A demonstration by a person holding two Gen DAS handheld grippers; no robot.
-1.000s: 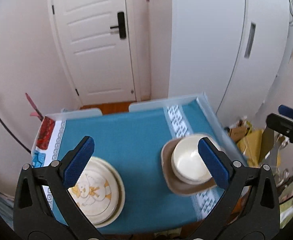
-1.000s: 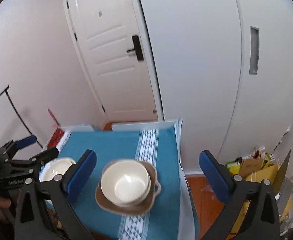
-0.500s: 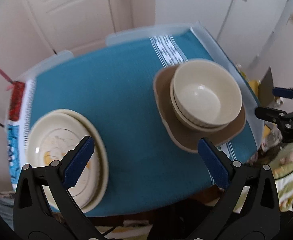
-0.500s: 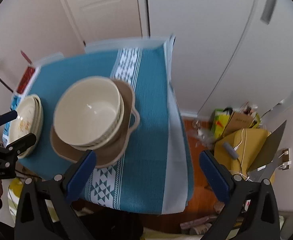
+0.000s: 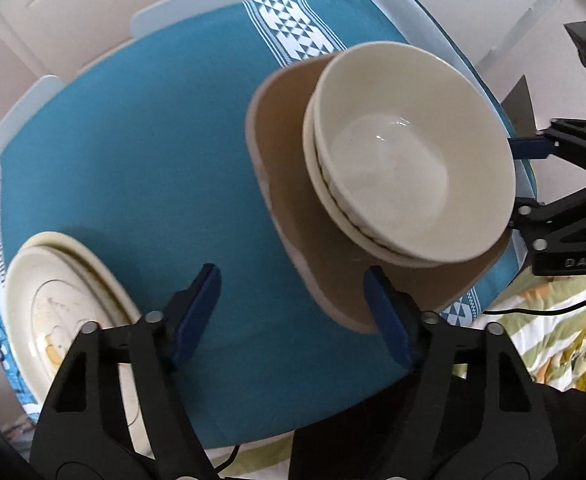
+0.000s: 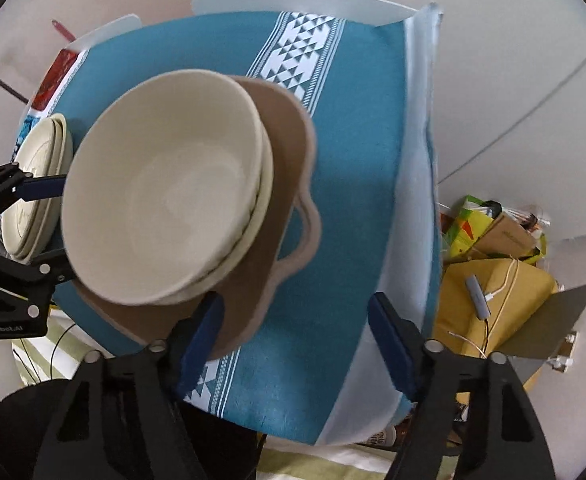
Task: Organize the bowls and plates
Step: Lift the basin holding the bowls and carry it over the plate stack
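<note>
Two cream bowls [image 5: 409, 160] [image 6: 165, 208] sit nested on a brown dish with handles [image 5: 289, 184] [image 6: 289, 184]. A stack of cream plates [image 5: 61, 312] [image 6: 33, 184] lies at the table's left end. My left gripper [image 5: 293, 284] points down over the teal cloth between plates and dish. Its jaws are closing with only cloth and the dish's near edge between them, nothing gripped. My right gripper [image 6: 295, 308] hangs over the dish's right side. Its jaws are closing too, on bare cloth, with the left finger [image 6: 201, 332] over the dish's rim.
The small table [image 6: 417, 128] wears a teal cloth with a white patterned band [image 5: 297, 36]. Off its right edge, the floor holds a yellow bag [image 6: 493, 300] and cartons [image 6: 489, 228]. Striped green fabric [image 5: 553, 332] lies below the near edge. White doors stand behind.
Both grippers have dropped toward the table and tipped downward, so bowls and plates fill the views. Both pairs of jaws have narrowed from wide open.
</note>
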